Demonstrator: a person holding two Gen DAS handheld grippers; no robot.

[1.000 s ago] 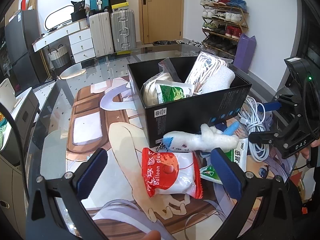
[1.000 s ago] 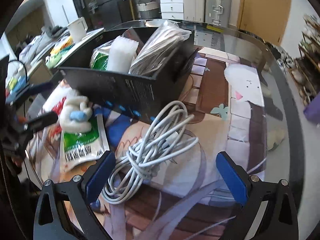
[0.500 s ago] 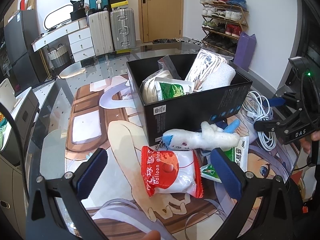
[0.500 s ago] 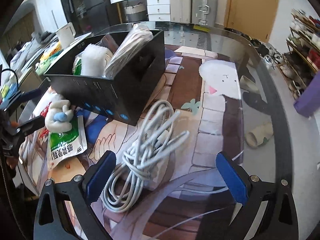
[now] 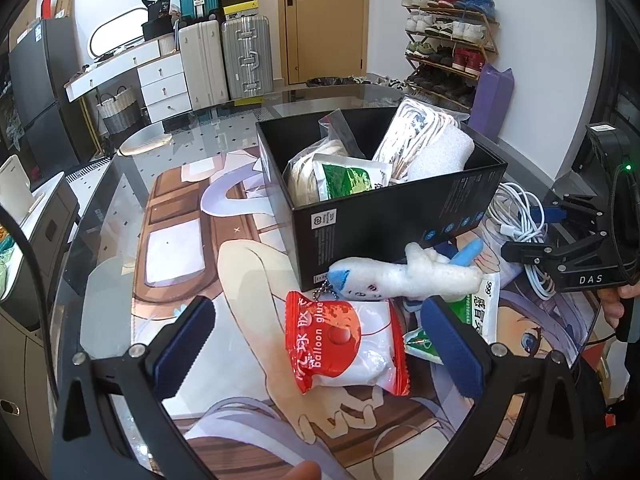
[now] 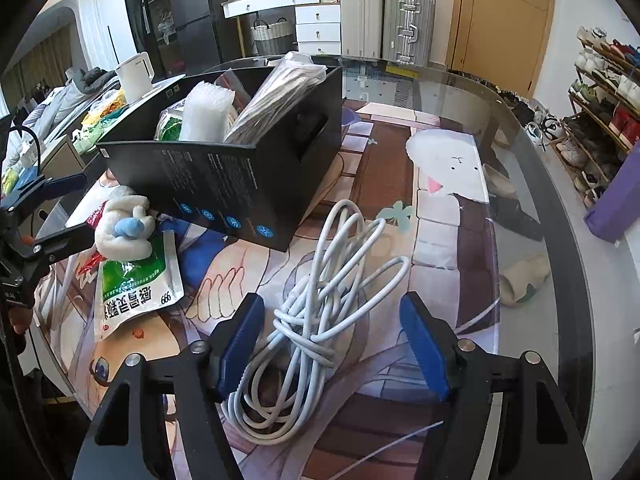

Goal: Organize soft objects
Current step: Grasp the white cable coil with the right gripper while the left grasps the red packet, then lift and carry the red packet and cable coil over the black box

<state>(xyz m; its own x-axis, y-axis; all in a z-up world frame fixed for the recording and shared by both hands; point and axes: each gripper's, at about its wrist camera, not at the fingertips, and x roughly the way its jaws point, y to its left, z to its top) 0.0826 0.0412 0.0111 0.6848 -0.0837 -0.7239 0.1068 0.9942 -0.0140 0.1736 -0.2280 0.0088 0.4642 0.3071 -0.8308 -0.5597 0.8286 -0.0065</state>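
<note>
A coiled white cable point(image 6: 316, 320) lies on the printed table mat, right of the black box point(image 6: 224, 184). My right gripper point(image 6: 332, 300) straddles the coil, and its jaws are closing. The left pad is close against the loops, while the right pad stands clear of them. My left gripper point(image 5: 316, 308) hangs open over a red balloon-glue packet point(image 5: 344, 344). A white and blue plush toy point(image 5: 400, 276) and a green medicine sachet point(image 5: 480, 312) lie against the box's point(image 5: 380, 220) front corner. The box holds foam, bagged cords and a green sachet.
The glass table's curved edge point(image 6: 560, 240) runs close on the right, with slippers point(image 6: 520, 280) seen through it. A white kettle point(image 6: 134, 76) stands behind the box. Suitcases point(image 5: 224, 60), a door and a shoe rack point(image 5: 452, 40) line the room's walls.
The right gripper's jaws have narrowed a lot around the white cable, and the gripper has come closer over the coil. The left gripper and the packet under it have not moved.
</note>
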